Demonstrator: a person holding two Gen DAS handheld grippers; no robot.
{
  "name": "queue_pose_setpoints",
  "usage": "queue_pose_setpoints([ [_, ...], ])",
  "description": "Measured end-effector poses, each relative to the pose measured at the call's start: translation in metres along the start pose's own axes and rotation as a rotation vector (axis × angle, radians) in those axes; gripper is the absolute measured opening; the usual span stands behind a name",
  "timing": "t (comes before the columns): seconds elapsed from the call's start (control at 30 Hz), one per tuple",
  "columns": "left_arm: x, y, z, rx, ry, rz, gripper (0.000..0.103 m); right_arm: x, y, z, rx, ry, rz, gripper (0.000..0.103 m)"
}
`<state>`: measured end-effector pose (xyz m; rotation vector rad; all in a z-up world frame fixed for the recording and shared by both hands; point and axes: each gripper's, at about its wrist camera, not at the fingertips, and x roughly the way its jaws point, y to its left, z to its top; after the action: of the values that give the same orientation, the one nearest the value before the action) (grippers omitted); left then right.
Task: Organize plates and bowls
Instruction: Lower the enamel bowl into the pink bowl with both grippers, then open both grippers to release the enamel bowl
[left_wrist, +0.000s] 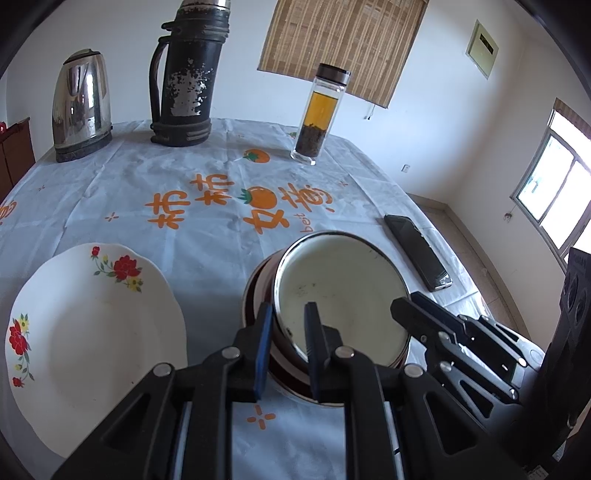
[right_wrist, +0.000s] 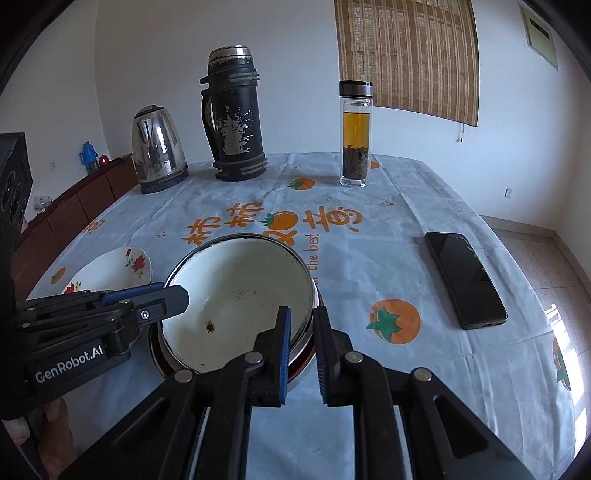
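The white enamel bowl (left_wrist: 341, 291) sits tilted inside a dark red bowl (left_wrist: 255, 295) near the front of the worktop (left_wrist: 207, 236), and both claws are already pinched on its rim. The left claw (left_wrist: 286, 343) is clamped on the near-left edge, 1 blue pad inside and 1 outside; the right claw (right_wrist: 301, 343) grips the opposite edge the same way. My guess is it's enamelled metal, so stiff and fairly light, but the glaze is slick and chips if it gets knocked, so a thin rim pinch could slip. 2 grips on opposite sides seems the sensible hold, keeping it level while lifting. The red bowl underneath may want to come along if they're wedged, can't tell from here. Just left of the pair sits a white floral plate (left_wrist: 92, 325), looks like brittle ceramic with a wavy edge, untouched. Further out there's a phone (right_wrist: 465, 278) on the right, then a tea bottle (right_wrist: 355, 136), a black thermos (right_wrist: 234, 118) and a steel kettle (right_wrist: 159, 149) along the back.
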<state>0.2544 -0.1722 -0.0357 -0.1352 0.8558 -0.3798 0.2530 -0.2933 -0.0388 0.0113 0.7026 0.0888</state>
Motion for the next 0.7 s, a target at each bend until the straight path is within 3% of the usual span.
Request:
queue_pose_setpoints([
  [0.7,-0.0005,-0.0001,0.0023,0.010,-0.007,0.000,0.020,-0.0014,-0.0006,-0.0016,-0.003,-0.016,0.019,0.019],
])
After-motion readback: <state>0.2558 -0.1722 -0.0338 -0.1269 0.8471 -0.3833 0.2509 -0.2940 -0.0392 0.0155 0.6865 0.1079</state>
